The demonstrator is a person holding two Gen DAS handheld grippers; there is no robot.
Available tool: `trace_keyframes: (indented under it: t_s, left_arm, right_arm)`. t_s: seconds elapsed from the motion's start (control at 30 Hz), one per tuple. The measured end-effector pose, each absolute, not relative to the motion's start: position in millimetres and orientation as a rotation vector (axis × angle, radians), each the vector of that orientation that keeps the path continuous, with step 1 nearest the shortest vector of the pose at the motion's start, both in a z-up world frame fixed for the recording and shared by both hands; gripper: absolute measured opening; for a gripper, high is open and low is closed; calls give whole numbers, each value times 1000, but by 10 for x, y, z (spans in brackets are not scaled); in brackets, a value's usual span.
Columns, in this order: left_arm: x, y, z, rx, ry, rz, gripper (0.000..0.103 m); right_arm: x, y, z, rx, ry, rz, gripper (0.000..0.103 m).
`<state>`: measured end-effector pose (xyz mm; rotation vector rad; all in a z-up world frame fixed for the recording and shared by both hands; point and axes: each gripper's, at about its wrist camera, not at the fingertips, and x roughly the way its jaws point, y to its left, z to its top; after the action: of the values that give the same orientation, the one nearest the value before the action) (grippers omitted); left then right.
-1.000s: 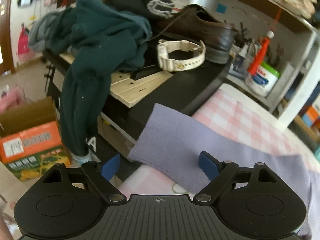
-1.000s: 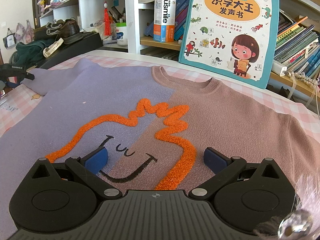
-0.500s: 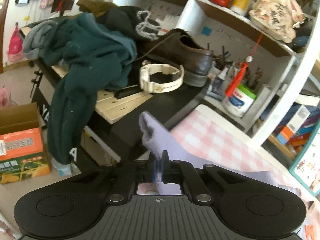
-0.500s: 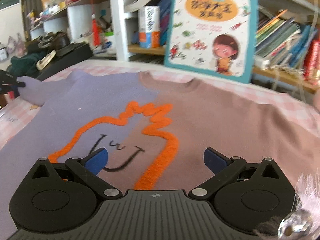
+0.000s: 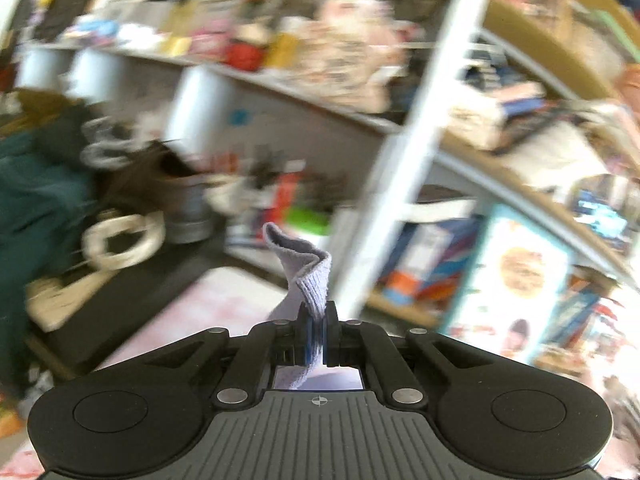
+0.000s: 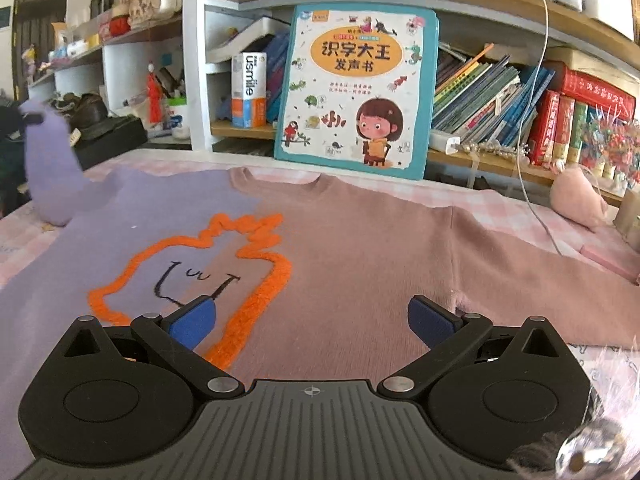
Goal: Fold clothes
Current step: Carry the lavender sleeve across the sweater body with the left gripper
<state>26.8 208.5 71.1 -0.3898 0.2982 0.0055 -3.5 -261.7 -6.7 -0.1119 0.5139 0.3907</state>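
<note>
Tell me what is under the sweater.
Under the sweater lies a pink checked tablecloth, visible only around its edges. Whatever lies beneath the sweater's middle is covered.

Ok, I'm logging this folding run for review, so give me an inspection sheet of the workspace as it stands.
Surface: pink checked tablecloth, mostly covered by the sweater.
Job's things: lilac and dusty-pink sweater lies flat, front up; its lilac sleeve is lifted off the table at the left.
Clutter: picture book stands behind the collar; pink plush toy at the right edge.
Grippers: left gripper is shut on the sleeve cuff; right gripper is open above the sweater's front, holding nothing.
Cables: a thin white cable hangs from the shelf onto the table at the right.
Surroundings: crowded bookshelves; a brown shoe on a black stand at the left.
</note>
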Motion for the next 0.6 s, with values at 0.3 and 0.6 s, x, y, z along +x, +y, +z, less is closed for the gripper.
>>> trace_keyframes:
  t_s: [0.3, 0.6]
  left_arm:
    - [697, 1205, 966, -428, 283, -322, 3]
    - [1010, 372, 1068, -389, 323, -510, 3]
  right_arm:
    - [-269, -2720, -94, -124, 492, 320, 103]
    - [-365, -2897, -137, -31, 475, 284, 103]
